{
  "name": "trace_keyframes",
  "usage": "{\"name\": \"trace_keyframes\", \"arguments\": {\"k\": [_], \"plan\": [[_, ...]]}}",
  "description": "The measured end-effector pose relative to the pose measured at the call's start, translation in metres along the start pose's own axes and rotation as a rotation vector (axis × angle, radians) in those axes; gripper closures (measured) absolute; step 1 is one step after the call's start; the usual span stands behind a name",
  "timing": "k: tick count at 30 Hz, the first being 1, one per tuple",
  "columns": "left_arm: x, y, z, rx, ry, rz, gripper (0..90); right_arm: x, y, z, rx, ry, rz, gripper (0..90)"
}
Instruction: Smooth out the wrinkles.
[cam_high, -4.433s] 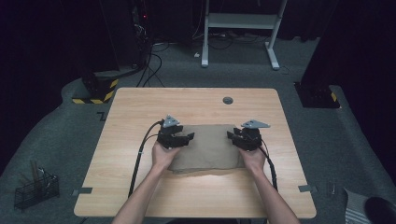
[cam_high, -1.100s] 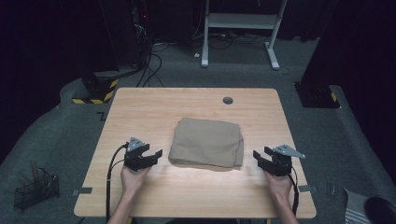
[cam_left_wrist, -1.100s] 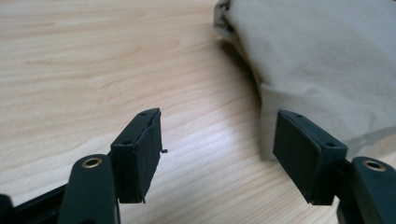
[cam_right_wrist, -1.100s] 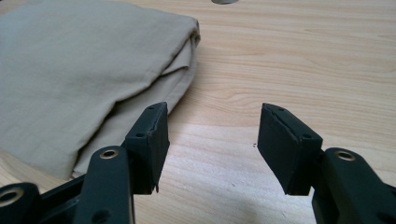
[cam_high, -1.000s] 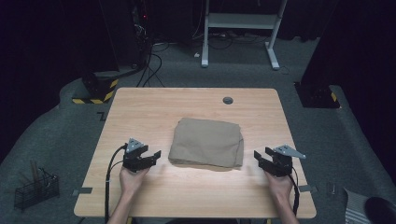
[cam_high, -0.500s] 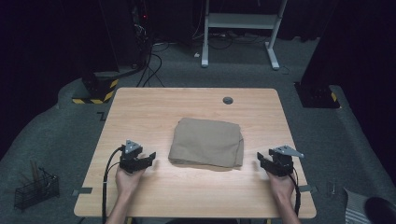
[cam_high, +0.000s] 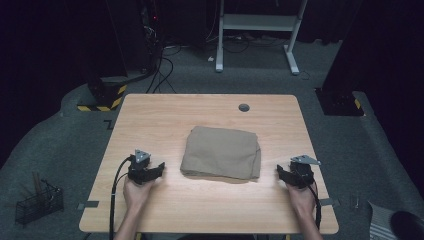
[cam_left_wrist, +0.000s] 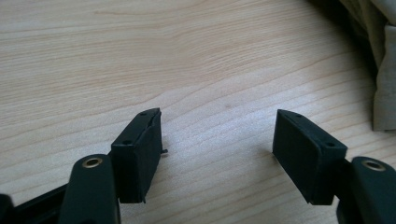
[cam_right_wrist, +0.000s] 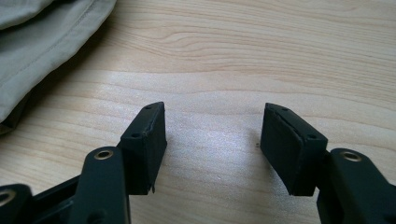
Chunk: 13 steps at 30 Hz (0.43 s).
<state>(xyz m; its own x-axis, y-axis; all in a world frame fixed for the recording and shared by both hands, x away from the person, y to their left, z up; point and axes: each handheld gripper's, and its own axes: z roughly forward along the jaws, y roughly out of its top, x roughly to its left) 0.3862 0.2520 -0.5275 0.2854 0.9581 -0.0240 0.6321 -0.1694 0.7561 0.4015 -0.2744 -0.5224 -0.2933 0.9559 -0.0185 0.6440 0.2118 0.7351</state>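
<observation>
Both hands have drawn back from the folded cloth toward the near edge of the desk since the earliest frame, when they rested on it; over the last second they have slid a little farther.

From the high view, the wooden desk (cam_high: 165, 120) stands on grey carpet in a dark room. The folded tan cloth (cam_high: 222, 152) lies flat near the desk's middle. The left tool (cam_high: 159, 168) rests on the desk beside the cloth's left side, apart from it, and the right tool (cam_high: 281, 172) sits to the cloth's right, near the right edge. A small round dark grommet (cam_high: 244, 107) sits near the far edge. A white desk frame (cam_high: 257, 22) stands behind, cables (cam_high: 162, 65) trail over the floor, and a wire basket (cam_high: 37, 205) sits at lower left. Bare wood runs all around the cloth.

From the left gripper view, the left tool (cam_left_wrist: 217, 142) has its jaws wide apart, holding nothing, over bare wood; the cloth's edge (cam_left_wrist: 380, 65) lies at upper right.

From the right gripper view, the right tool (cam_right_wrist: 212, 133) is likewise spread wide and empty, with the cloth (cam_right_wrist: 42, 51) at upper left.
</observation>
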Motion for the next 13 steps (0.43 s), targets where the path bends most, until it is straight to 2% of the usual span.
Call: {"name": "trace_keyframes", "arguments": {"k": [4, 13], "plan": [[-0.003, 0.0004, 0.001, 0.01, 0.015, 0.024, 30.2, 0.0, 0.0, 0.0001, 0.001, -0.002, 0.005, 39.4], [-0.0043, 0.0002, 0.0012, 0.019, 0.034, 0.007, 24.7, 0.0001, 0.0, 0.0001, 0.004, -0.016, 0.012, 36.7]]}}
